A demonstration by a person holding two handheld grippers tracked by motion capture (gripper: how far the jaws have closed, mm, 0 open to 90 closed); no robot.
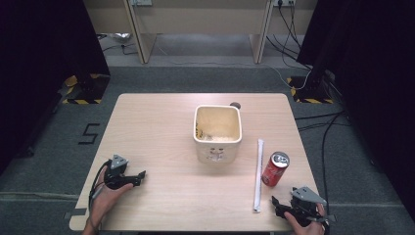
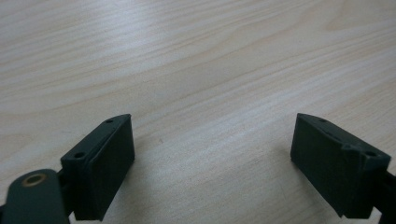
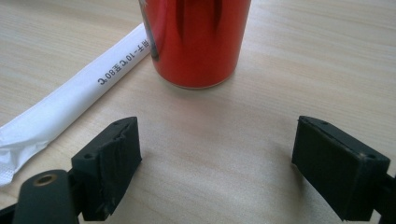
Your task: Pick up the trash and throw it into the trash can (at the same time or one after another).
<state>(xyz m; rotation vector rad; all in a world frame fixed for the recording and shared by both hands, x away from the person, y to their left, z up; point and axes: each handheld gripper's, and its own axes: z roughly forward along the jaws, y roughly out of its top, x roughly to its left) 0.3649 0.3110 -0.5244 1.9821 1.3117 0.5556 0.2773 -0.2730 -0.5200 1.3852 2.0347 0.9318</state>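
While both hands rest at the near edge of the table (image 1: pixel 161 122), the right gripper (image 3: pixel 215 158) sits with its jaws spread wide and empty, aimed at the red can (image 3: pixel 196 42) standing upright just ahead of it, beside the long paper-wrapped straw (image 3: pixel 70 105). From the high view the can (image 1: pixel 275 169) stands near the right gripper (image 1: pixel 284 205), to the right of the cream tub (image 1: pixel 218 132), with the straw (image 1: pixel 258 174) just to its left. A clean pick-up likely means advancing straight, keeping the left jaw clear of the straw, and closing low on the can's body. Well apart at the table's other side, the left gripper (image 2: pixel 212 163) is likewise released over bare wood
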